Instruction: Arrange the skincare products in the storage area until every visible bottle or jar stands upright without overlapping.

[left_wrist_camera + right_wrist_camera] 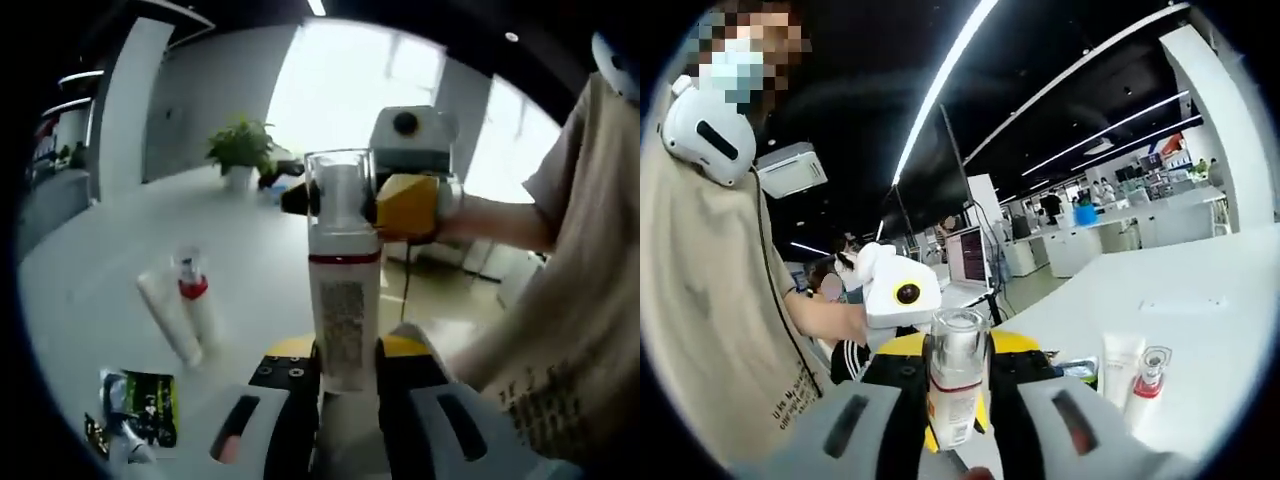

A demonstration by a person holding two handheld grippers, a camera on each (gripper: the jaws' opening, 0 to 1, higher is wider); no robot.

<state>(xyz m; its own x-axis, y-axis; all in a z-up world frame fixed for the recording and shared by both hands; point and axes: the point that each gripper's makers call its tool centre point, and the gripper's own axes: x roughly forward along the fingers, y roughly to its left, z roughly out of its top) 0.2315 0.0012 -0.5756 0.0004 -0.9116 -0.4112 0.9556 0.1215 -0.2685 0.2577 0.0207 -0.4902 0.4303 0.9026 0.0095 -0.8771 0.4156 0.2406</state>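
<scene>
Two grippers meet on one pump bottle (pixel 343 300), which is lifted clear of the white table (pixel 110 240). The left gripper (pixel 345 385) is clamped on the bottle's lower body, its black and yellow jaws pressed to either side just below the label, so the bottle rises straight up from between them. The right gripper (pixel 345 200) comes in from the far side and closes around the clear cap (pixel 340 190) at the top; in the right gripper view the same cap (pixel 958 345) sits squarely between that gripper's own jaws (pixel 958 405), which pinch the neck. Ahead of the left gripper and off to its left, a white tube (pixel 170 318) and a small red-collared bottle (pixel 193 295) lie flat on the table, touching side by side, with a green sachet (pixel 150 408) nearer the jaws. The risk, as I judge it, is the double grip: if the two hands pull or twist unevenly, the cap could pop off or the bottle could slip from the lower jaws and fall. Setting it down close to the lying pair could also knock them or leave things overlapping, so a bare patch well apart from them looks safer.
</scene>
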